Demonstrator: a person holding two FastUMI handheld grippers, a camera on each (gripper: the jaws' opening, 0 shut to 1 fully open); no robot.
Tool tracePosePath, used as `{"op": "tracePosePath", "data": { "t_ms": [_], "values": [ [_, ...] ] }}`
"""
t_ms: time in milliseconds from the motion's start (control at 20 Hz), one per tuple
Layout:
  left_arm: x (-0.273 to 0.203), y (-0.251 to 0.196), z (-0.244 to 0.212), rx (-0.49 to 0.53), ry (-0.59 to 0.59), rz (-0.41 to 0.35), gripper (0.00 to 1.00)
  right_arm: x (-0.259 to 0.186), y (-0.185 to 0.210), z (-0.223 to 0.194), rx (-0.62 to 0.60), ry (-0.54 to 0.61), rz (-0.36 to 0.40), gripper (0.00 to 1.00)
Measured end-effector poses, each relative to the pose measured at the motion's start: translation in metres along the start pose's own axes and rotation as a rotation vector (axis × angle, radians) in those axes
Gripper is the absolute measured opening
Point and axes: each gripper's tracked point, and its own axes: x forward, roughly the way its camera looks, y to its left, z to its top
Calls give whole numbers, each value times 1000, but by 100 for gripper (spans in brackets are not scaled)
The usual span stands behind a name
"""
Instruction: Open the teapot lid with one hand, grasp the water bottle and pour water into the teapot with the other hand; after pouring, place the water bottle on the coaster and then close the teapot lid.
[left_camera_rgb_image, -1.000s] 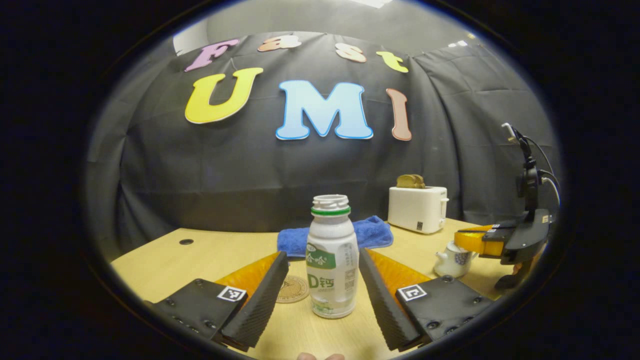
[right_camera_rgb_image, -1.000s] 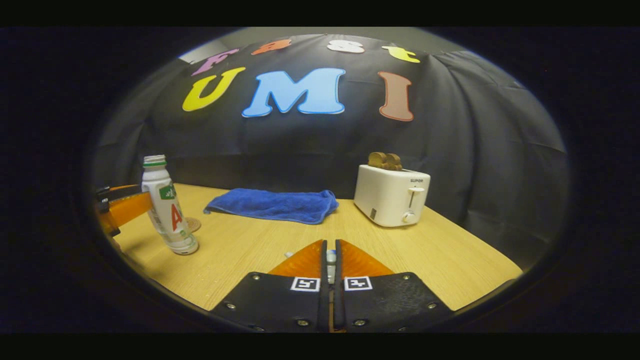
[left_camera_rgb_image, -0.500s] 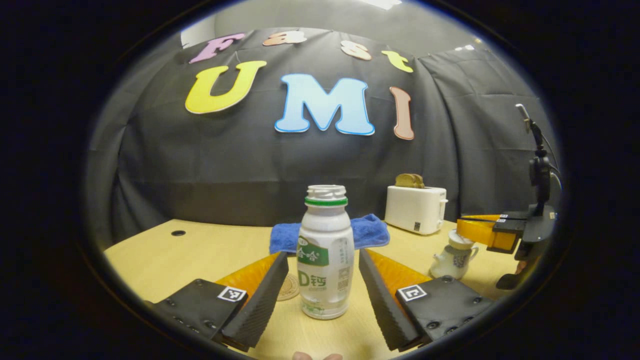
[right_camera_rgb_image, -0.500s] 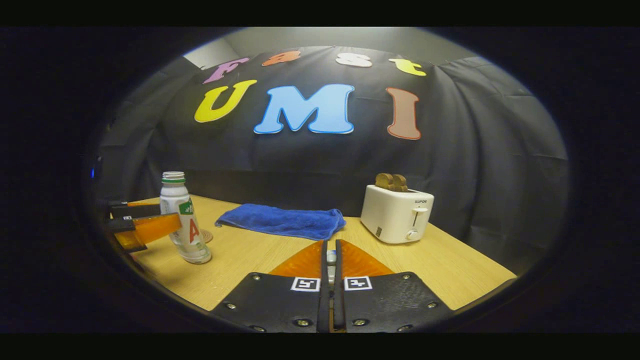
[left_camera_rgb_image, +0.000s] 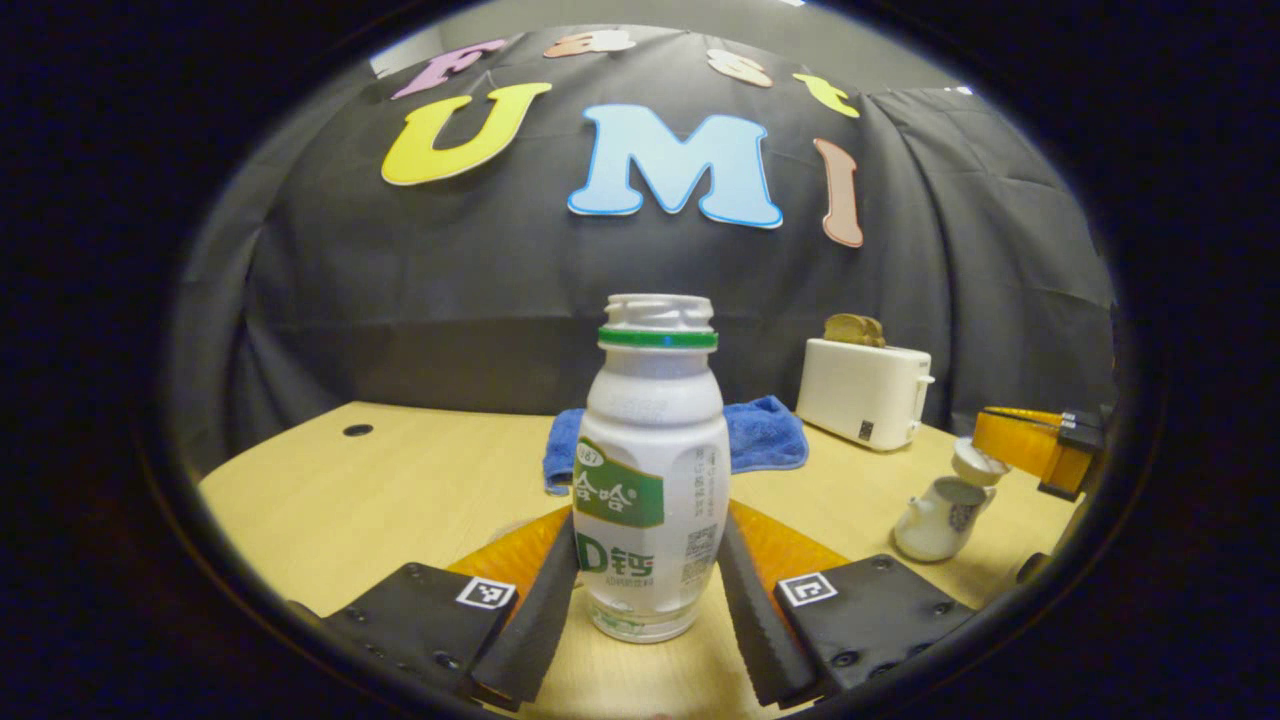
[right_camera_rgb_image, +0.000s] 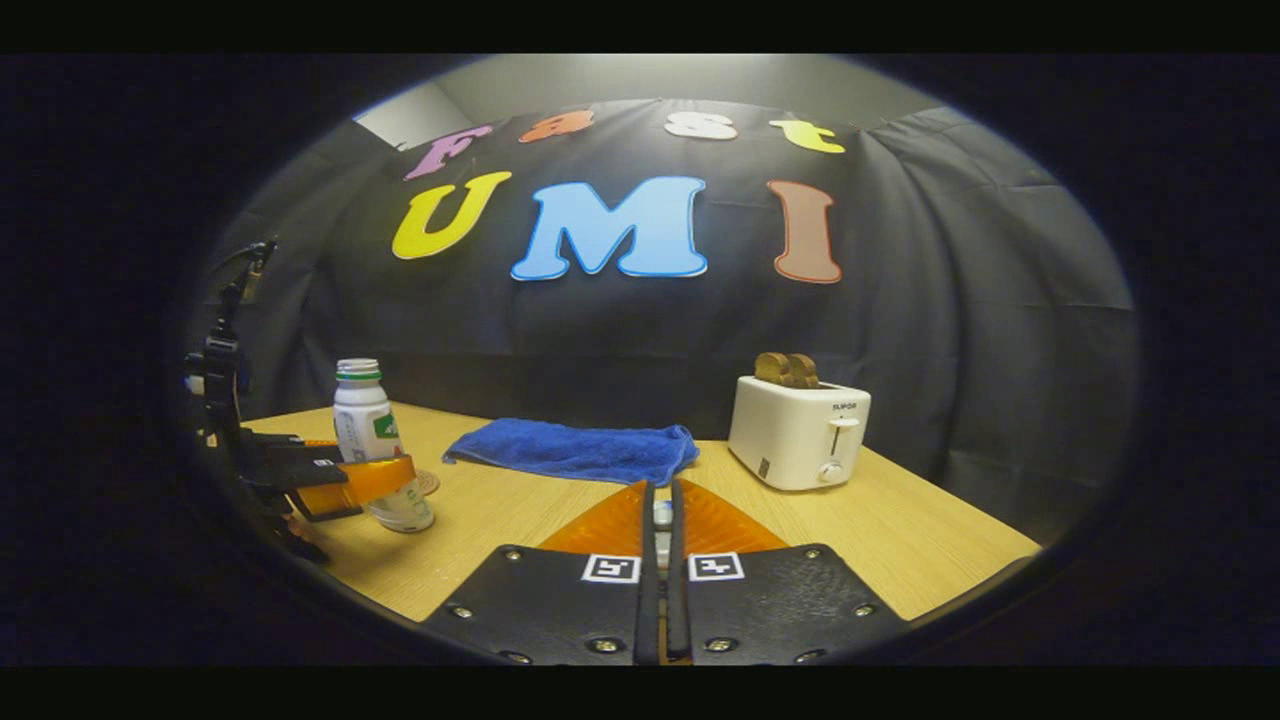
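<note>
Left gripper view puts the water bottle (left_camera_rgb_image: 652, 470) upright on the wooden surface (left_camera_rgb_image: 400, 480), uncapped, standing between the two fingers of the left gripper (left_camera_rgb_image: 648, 590); the fingers lie close along its lower sides, though I cannot tell whether both actually press on it. Behind the bottle lies a blue towel (left_camera_rgb_image: 765, 445), and further back to the right a white toaster (left_camera_rgb_image: 865, 390) with bread in its slots. To the right sits the small white teapot (left_camera_rgb_image: 935, 515), its mouth open, with the teapot lid (left_camera_rgb_image: 978, 462) lifted just above it at the tip of the right gripper (left_camera_rgb_image: 985, 458). Right gripper view shows that gripper's own fingers (right_camera_rgb_image: 645, 520) drawn nearly together around a small white piece that appears to be the lid's knob. From this side the bottle (right_camera_rgb_image: 375, 450) stands at the far left of the surface with the left gripper (right_camera_rgb_image: 385, 485) around its lower part, and a round coaster (right_camera_rgb_image: 428, 483) lies just beside its base. The towel (right_camera_rgb_image: 575, 450) and toaster (right_camera_rgb_image: 798, 432) sit further along.
</note>
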Motion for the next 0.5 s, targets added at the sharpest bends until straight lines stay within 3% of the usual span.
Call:
{"op": "tracePosePath", "data": {
  "t_ms": [250,300,350,500],
  "values": [
    [-3,-1,1,16,6,-4,82,-15,1,5,3,-2,15,3],
    [-4,-5,2,36,7,-15,76,-20,0,5,10,3,14,0],
    [-4,-7,7,69,1,-17,82,-26,-2,7,20,3,14,3],
    [-8,-16,23,197,-35,-26,82,-48,-11,13,35,-16,-6,4]
  ]
}}
